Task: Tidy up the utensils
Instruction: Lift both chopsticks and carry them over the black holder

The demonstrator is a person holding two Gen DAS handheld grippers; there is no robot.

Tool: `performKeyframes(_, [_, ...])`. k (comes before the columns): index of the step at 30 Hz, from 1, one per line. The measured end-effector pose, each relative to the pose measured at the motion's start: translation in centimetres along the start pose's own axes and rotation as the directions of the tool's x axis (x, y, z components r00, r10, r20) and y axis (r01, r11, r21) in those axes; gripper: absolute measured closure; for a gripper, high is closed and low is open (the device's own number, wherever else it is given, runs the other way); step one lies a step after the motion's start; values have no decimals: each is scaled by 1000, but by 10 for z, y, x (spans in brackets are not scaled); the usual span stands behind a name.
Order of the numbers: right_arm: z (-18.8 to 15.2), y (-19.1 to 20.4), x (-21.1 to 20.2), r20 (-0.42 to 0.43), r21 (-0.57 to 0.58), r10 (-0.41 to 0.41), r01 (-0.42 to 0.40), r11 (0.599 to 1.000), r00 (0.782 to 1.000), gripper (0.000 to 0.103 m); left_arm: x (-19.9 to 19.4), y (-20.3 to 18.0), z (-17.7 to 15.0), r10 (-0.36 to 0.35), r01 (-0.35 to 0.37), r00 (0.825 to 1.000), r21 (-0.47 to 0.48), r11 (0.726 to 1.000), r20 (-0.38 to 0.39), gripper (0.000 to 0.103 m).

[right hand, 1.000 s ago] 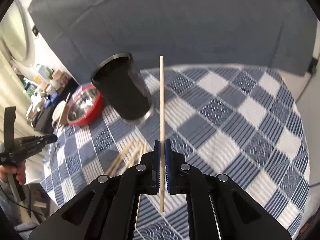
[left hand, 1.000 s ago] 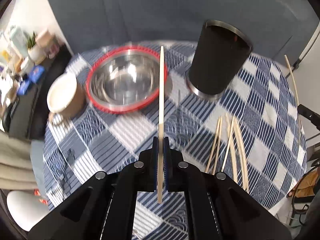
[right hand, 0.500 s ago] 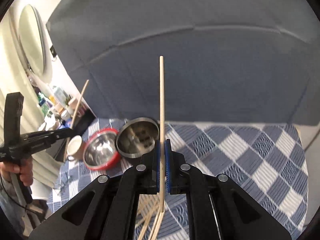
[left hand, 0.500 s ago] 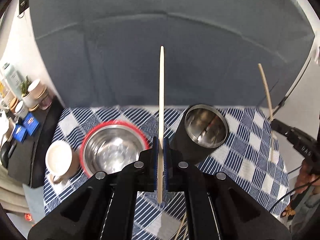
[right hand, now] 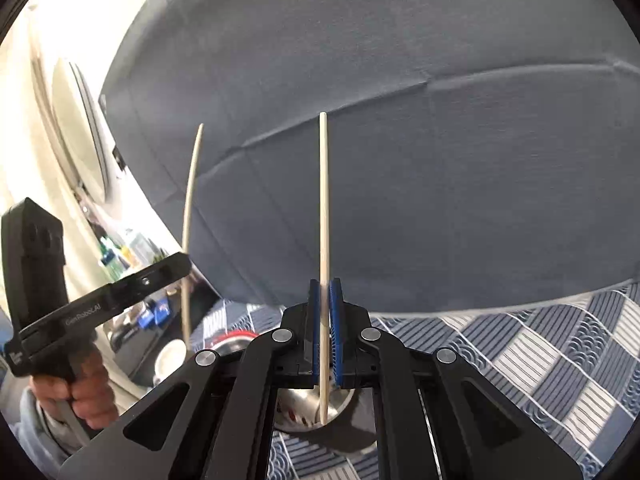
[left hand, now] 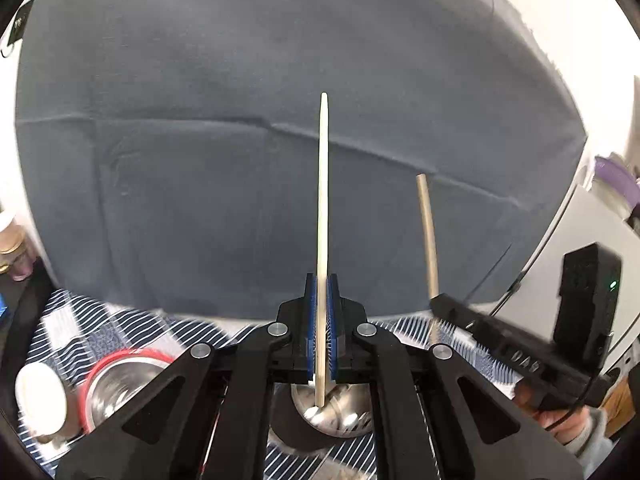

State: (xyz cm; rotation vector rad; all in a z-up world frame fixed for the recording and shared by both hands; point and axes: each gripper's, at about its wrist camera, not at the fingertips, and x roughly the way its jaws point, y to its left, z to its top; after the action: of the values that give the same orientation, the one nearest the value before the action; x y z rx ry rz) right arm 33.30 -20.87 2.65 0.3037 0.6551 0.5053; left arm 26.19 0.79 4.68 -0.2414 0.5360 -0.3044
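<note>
My left gripper [left hand: 322,282] is shut on a pale wooden chopstick [left hand: 323,200] that stands upright between the blue pads. Its lower end shows against the shiny inside of the black utensil holder [left hand: 332,408] just below the fingers. My right gripper [right hand: 324,286] is shut on a second chopstick [right hand: 323,220], also upright, with its lower end over the same holder [right hand: 308,404]. Each gripper appears in the other's view: the right one [left hand: 440,304] with its chopstick [left hand: 426,232], the left one [right hand: 178,262] with its chopstick [right hand: 191,200]. They stand close, side by side.
A red-rimmed steel bowl [left hand: 120,380] and a white cup [left hand: 40,404] sit left of the holder on the blue-and-white checked tablecloth [right hand: 540,352]. A grey cloth backdrop [left hand: 240,120] rises behind the table. A hand [right hand: 80,392] grips the left gripper's handle. Cluttered shelves [right hand: 132,248] stand far left.
Both grippers rose, tilted upward and drew together over the holder, which went from ahead of the fingers to beneath them. The loose chopsticks on the table have left view.
</note>
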Motion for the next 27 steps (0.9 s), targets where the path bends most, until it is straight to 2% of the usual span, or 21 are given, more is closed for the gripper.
performKeyframes(4, [-7,-2,16,31,-2,19,-19,1000,999,98,19,0,-9,-24,25,999,-30,999,34,98])
performKeyframes(13, [-39,-13,43,22,6,13,-13,1000,1000,98,56,7,-43,-40,40,999,-96,995,1,98])
performKeyframes(25, [-79,-15,37,-3,-56,-21,21,998,1000,98,63,4,-73,-18,14,998,-57,998,-67,98])
performKeyframes(27, [-82,-12,35,0,-75,-28,28,997,1000,98,59,2,-74,-10,7,998,-44,999,-56,98])
